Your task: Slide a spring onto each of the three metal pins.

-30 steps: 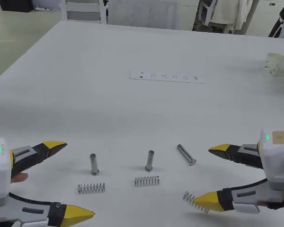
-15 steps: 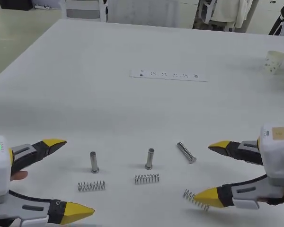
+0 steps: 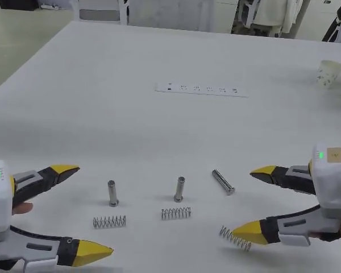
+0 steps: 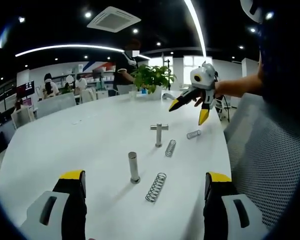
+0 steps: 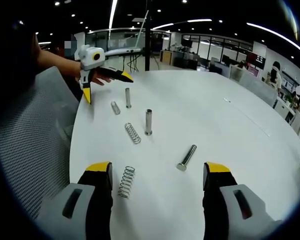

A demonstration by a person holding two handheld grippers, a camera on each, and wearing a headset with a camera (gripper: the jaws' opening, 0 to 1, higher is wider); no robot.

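Note:
Two metal pins stand upright on the white table: the left pin and the middle pin. The third pin lies on its side. A loose spring lies in front of each: left spring, middle spring, right spring. My left gripper is open beside the left pin. My right gripper is open, with one fingertip by the right spring.
A white power strip lies flat mid-table. A paper cup stands at the far right. Mesh chairs and office desks show in the gripper views beyond the table's rim.

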